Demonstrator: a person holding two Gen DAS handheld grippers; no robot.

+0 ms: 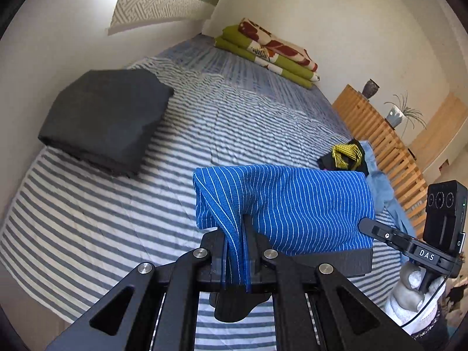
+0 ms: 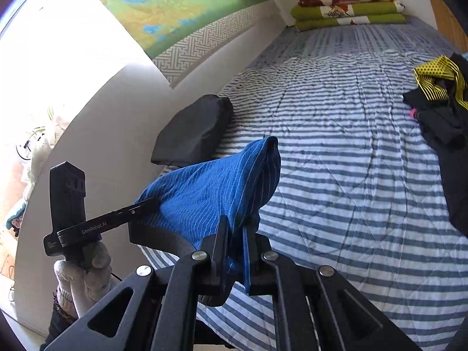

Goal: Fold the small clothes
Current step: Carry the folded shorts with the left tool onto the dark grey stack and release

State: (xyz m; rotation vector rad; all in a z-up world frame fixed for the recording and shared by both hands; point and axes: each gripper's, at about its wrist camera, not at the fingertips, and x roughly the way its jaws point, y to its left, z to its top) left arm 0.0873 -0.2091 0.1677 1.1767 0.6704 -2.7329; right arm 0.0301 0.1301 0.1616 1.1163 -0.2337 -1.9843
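Blue pinstriped knit garment (image 1: 292, 204) hangs above the grey-and-white striped bedspread (image 1: 234, 117), stretched between 2 grippers. Left gripper (image 1: 235, 251) and right gripper (image 2: 234, 251) each clamped tight on its fabric edge.

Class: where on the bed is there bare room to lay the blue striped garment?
The striped bedcover lies bare between the dark folded pile and the black-and-yellow clothes heap. Crowded spots: that heap's edge, and the folded blankets at the far end.
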